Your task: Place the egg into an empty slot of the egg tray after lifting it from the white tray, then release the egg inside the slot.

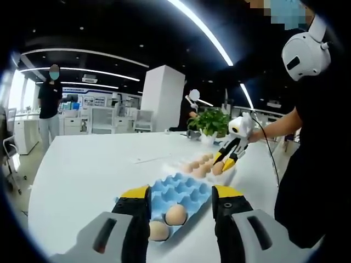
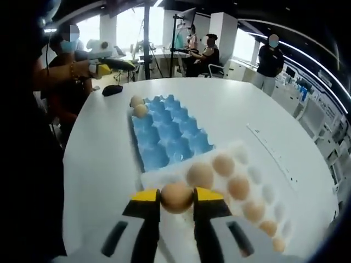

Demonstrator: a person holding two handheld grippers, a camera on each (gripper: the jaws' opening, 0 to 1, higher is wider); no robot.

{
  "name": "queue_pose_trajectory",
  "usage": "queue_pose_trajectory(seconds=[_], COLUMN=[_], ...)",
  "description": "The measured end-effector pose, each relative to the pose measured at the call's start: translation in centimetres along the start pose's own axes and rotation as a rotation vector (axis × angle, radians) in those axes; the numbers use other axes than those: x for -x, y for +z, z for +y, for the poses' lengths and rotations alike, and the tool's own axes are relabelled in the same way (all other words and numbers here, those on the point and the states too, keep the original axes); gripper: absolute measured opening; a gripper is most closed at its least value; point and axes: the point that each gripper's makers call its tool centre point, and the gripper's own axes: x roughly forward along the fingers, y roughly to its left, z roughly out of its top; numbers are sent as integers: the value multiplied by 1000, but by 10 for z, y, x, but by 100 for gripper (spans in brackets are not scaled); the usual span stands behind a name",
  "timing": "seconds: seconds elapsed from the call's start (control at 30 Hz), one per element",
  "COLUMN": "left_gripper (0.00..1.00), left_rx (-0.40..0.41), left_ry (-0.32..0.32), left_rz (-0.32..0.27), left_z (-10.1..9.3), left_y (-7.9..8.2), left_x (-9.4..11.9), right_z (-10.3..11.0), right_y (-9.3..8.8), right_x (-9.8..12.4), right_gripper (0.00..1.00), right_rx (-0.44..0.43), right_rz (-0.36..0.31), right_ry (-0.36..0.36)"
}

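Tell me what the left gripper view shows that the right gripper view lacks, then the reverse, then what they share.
Left gripper view: a potted plant and the open left tool.
Right gripper view: a black mouse-like object on the table, and empty white tray sockets.
Shared: the blue egg tray holding two eggs, the white tray, and the right tool gripping an egg.

egg point(image 2: 176, 197): matt tan shell, smooth, faint soft sheen on top
egg tray point(image 2: 167, 134): blue, moulded cups, dull finish, looks like pressed paper pulp or thin plastic; cannot tell which
white tray point(image 2: 244, 156): white, smooth, slightly glossy, looks like plastic
right gripper point(image 2: 176, 204): yellow jaw tips with black edging, hard plastic look, grey matt body near the camera
left gripper point(image 1: 181, 200): the same yellow-and-black plastic jaws, grey body with a light sheen
table point(image 1: 93, 164): white top, smooth, low gloss, reflects ceiling light softly
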Motion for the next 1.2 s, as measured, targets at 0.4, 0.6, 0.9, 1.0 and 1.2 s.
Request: queue_pose_trajectory(seconds=[0.4,0.6,0.9,1.0,1.2], left_gripper=[47,47,46,46,46], left_rx=[-6,-4,-1,0,0], left_ry=[9,11,11,10,8], left_rz=[16,20,21,20,18], left_z=[1,1,3,3,4], left_y=[-5,-6,-4,-4,-4], left_x=[3,3,2,2,2], right_z=[21,35,50,53,61], right_y=[38,58,82,88,97], right_x=[-31,-48,-71,-78,-92], right_gripper=[22,22,22,22,22], right_rx=[70,100,133,138,154], right_rz=[-49,-79,-114,-120,-127], right_ry=[93,142,191,207,233])
